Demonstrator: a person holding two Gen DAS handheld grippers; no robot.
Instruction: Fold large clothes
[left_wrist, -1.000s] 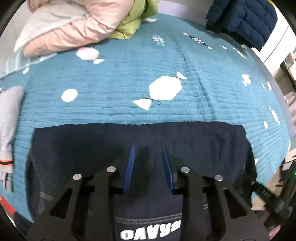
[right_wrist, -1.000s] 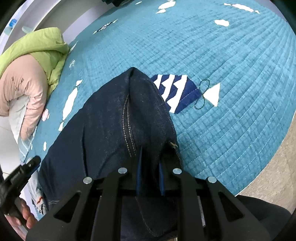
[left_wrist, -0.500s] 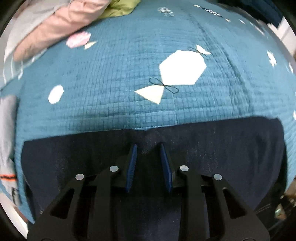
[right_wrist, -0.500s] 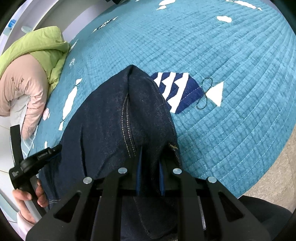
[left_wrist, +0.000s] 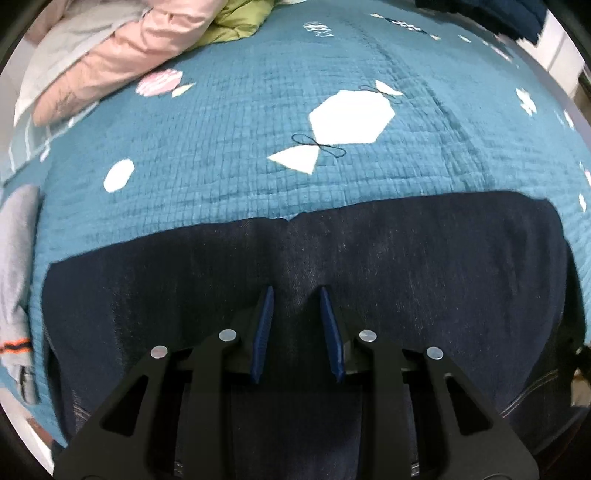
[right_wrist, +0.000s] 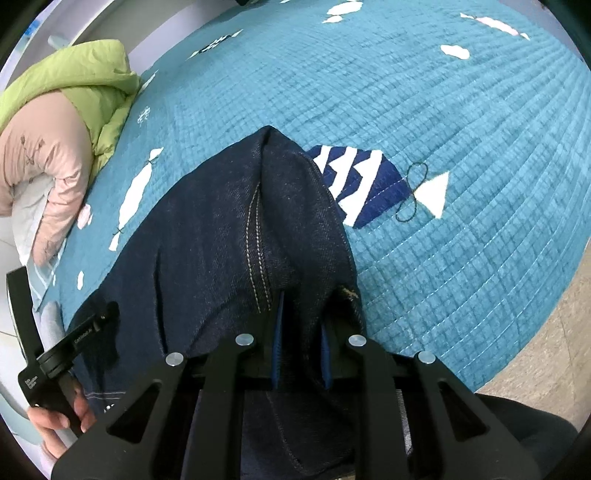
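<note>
Dark blue jeans (left_wrist: 406, 266) lie folded across the near part of a teal quilt (left_wrist: 221, 166). My left gripper (left_wrist: 295, 290) points steeply down onto their flat upper layer, its blue pads a little apart with only the denim surface showing between them. In the right wrist view the jeans (right_wrist: 207, 240) rise in a ridge with a stitched seam toward my right gripper (right_wrist: 301, 310). A fold of denim fills the gap between its pads, and its jaws are opening slightly. A hand (right_wrist: 55, 421) grips the other gripper's black handle at the lower left.
A pink jacket (left_wrist: 122, 55) and a green jacket (left_wrist: 236, 18) are piled at the far left of the bed. A grey garment (left_wrist: 18, 258) lies at the left edge, and a dark navy jacket (left_wrist: 480, 11) at the far right. Bare floor (right_wrist: 546, 350) shows past the quilt's right edge.
My left gripper has sunk close to the jeans, and the white lettering on them has dropped out of view. The hand with the black handle has come into the right wrist view. The right gripper stayed put.
</note>
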